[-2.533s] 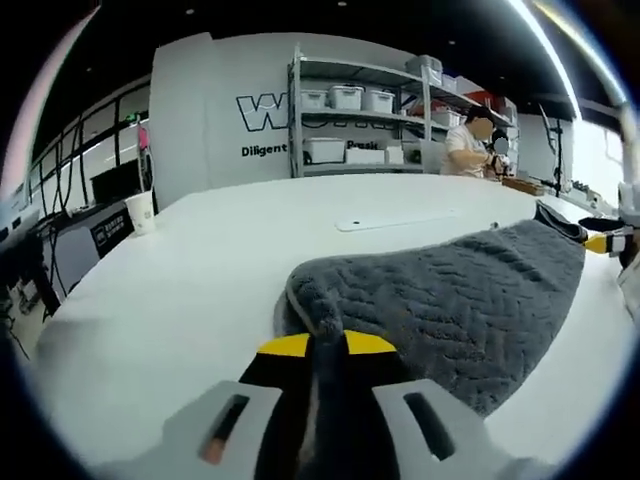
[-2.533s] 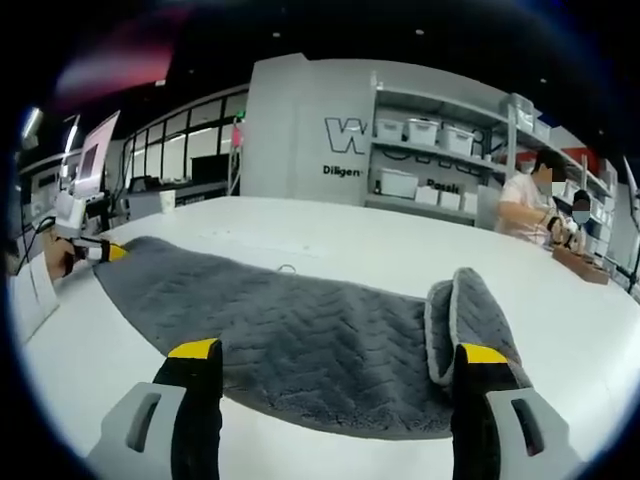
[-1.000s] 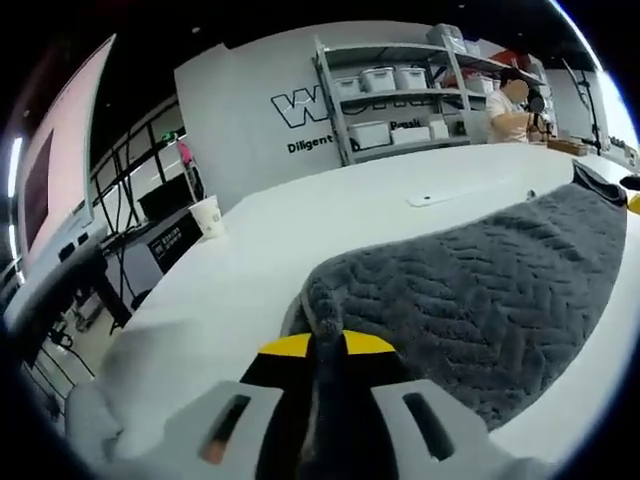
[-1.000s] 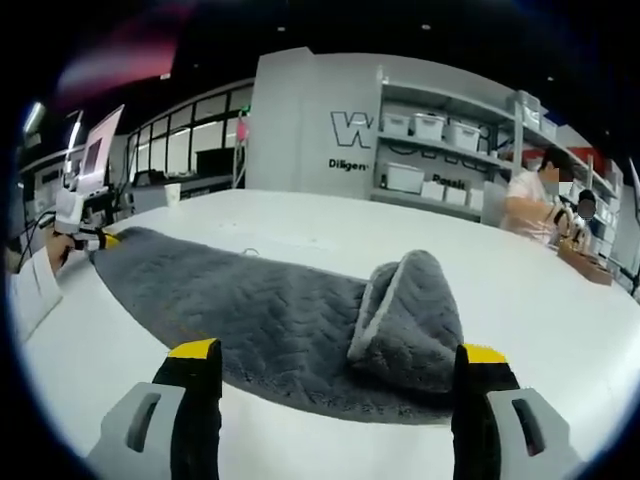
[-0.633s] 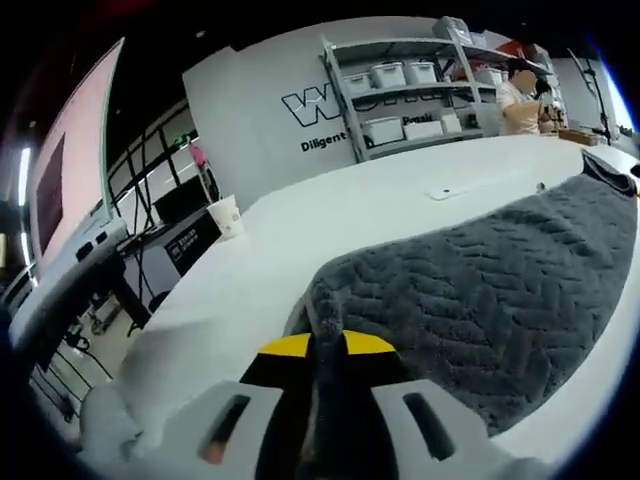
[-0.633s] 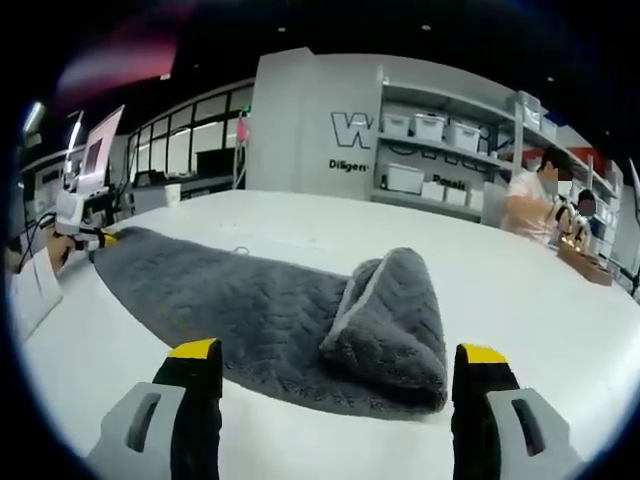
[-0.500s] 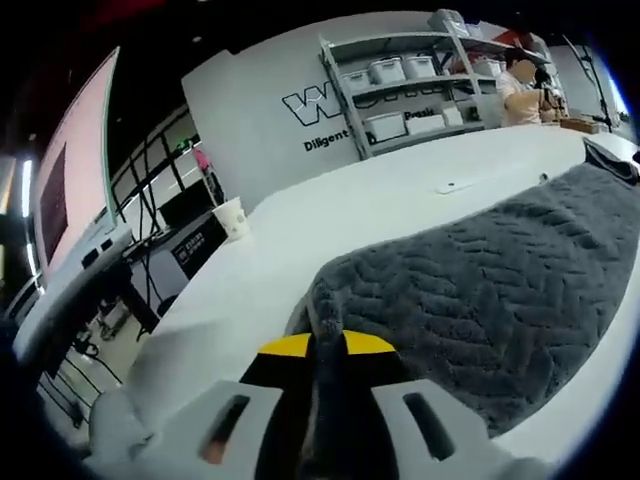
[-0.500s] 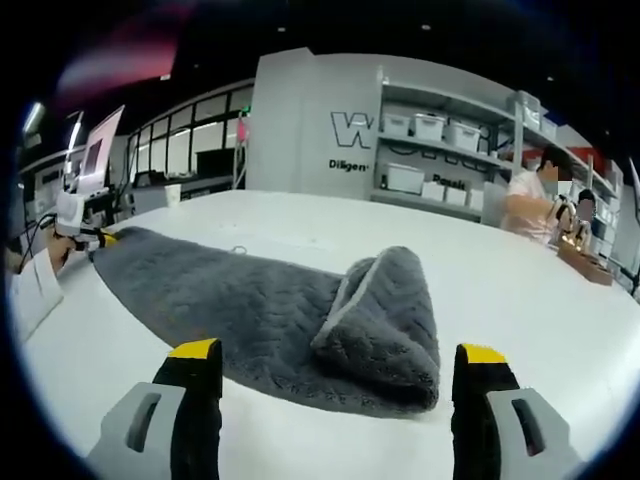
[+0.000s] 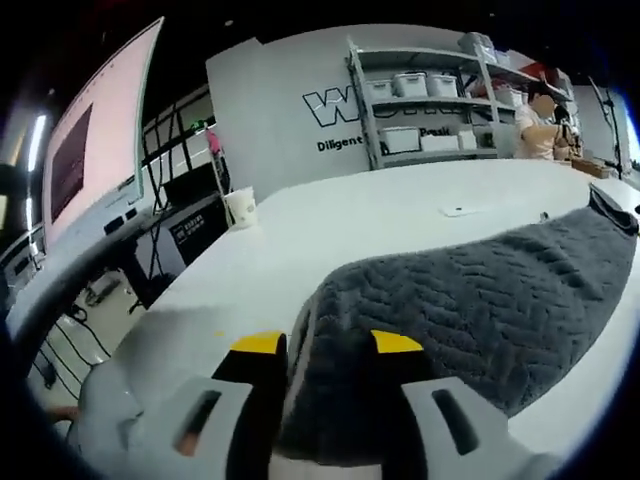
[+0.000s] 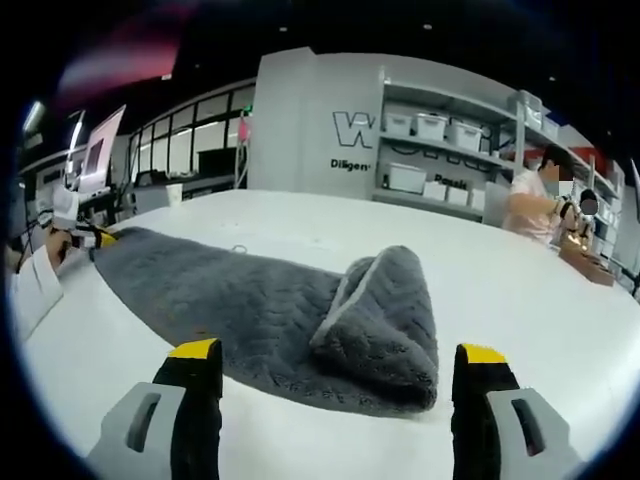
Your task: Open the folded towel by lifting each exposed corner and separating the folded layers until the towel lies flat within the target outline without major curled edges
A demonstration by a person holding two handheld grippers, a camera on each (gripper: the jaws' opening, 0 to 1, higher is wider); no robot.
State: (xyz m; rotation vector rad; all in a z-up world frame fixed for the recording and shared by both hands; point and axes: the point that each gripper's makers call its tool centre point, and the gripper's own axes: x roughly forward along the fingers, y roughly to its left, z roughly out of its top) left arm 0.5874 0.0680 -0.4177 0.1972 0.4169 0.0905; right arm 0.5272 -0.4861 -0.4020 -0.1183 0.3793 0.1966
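The white table (image 10: 560, 300) spreads out ahead of both my grippers. On it the grey towel (image 10: 250, 310) lies in a long strip, its end ahead of my right gripper (image 10: 335, 375) flopped back in a thick fold. That gripper is spread wide, gripping nothing. My left gripper (image 9: 325, 345) has parted jaws straddling the towel's near corner; whether they touch it is hidden. A paper cup (image 9: 238, 208) stands far off.

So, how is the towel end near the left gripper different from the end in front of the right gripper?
The towel end at the left gripper lies flat in one layer, with its edge between the slightly parted jaws. The end in front of the right gripper is folded back into a thick hump, showing a lighter border, and sits untouched between wide-open jaws. Both ends are the same grey zigzag fabric, resting on the white table.
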